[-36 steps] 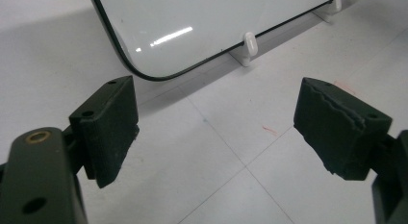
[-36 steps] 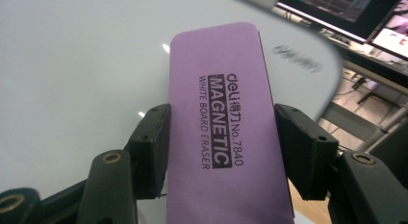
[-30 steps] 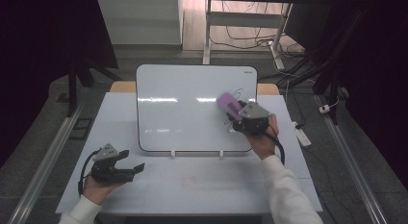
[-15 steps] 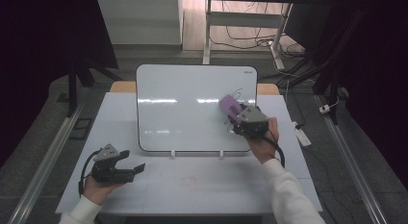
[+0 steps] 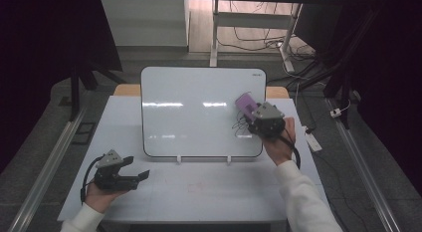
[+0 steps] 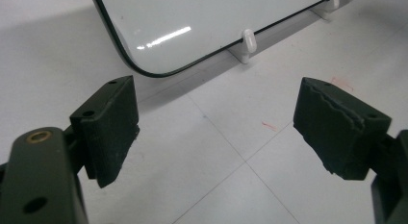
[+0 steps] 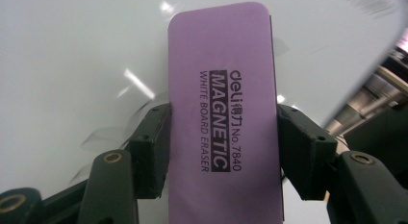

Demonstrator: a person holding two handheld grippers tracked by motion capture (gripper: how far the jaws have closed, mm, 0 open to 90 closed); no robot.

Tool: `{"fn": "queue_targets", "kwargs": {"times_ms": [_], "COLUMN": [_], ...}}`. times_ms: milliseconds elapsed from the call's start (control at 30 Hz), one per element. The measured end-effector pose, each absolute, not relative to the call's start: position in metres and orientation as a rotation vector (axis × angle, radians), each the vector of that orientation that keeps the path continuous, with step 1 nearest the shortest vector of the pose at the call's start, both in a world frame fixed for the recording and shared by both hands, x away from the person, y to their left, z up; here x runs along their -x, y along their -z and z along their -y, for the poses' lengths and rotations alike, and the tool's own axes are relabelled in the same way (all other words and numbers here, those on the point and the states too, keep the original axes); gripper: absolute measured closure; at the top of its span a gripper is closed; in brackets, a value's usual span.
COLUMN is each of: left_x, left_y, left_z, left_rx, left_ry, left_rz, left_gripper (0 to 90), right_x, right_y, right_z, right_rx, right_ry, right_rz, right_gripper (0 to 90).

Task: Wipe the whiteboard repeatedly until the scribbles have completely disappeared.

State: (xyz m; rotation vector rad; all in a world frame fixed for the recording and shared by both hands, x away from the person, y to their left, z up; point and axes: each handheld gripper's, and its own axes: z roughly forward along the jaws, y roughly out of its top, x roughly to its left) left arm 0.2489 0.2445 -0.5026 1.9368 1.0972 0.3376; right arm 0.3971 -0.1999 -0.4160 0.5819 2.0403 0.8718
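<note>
Gripping a purple eraser [image 7: 223, 113] by its long sides, our right gripper [image 5: 260, 118] presses it on the whiteboard [image 5: 199, 110], at its right part beside dark scribbles [image 5: 240, 126] | our left gripper [image 6: 216, 132] has jaws spread wide, nothing between, over the white table [image 5: 209, 184] near-left of the board

White table [image 5: 209, 192], whiteboard [image 5: 199, 112] propped on two small white clips, faint red marks on tabletop
</note>
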Motion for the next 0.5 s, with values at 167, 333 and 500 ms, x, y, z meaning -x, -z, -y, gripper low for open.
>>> {"fn": "queue_targets", "kwargs": {"times_ms": [167,333,500], "left_x": [-0.250,-0.250,-0.251], "left_y": [0.503,0.503,0.503], "left_z": [-0.243,-0.242,-0.245], "left_rx": [-1.942,-1.944,-1.939], "left_ry": [-0.333,-0.333,-0.333], "left_rz": [-1.094,-1.091,-1.095], "left_gripper": [16.9,16.8,16.9], "right_x": [-0.401,-0.416,-0.401], "right_y": [0.408,0.390,0.406], "right_z": [0.211,0.212,0.191], "right_rx": [-0.636,-0.713,-0.548], "right_ry": [-0.840,-0.852,-0.784], "right_rz": [-1.972,-1.912,-2.024], "right_gripper": [40.8,40.8,40.9]}}
